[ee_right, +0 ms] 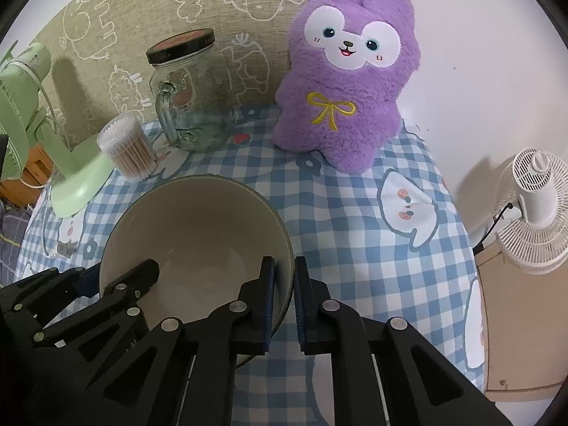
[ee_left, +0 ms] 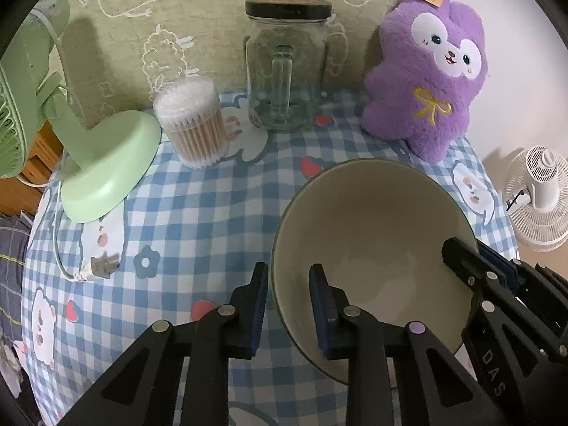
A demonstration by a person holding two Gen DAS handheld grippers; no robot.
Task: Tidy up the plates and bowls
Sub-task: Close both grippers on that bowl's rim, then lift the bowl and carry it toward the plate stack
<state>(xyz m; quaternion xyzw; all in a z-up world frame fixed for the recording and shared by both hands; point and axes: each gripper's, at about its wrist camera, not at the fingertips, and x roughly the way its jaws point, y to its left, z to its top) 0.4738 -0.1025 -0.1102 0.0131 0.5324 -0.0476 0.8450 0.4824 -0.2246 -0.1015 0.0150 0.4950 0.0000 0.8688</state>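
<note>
on the checked cloth (ee_left: 198, 220), both the left gripper (ee_left: 288, 305) and right gripper (ee_right: 284, 301) pinch the smooth round bowl's (ee_left: 372, 234) rim

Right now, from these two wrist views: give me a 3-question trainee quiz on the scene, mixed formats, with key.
1. True or false: the bowl holds food.
2. Multiple choice: where do the left gripper and right gripper straddle the bowl? A) same spot B) opposite sides of the rim C) underneath
3. Fill in: the glass jar with the black lid stands between the cotton swab tub and the ____.

Key: 1 false, it looks empty. 2 B, one finger inside and one outside each. 3 purple plush toy.
</note>
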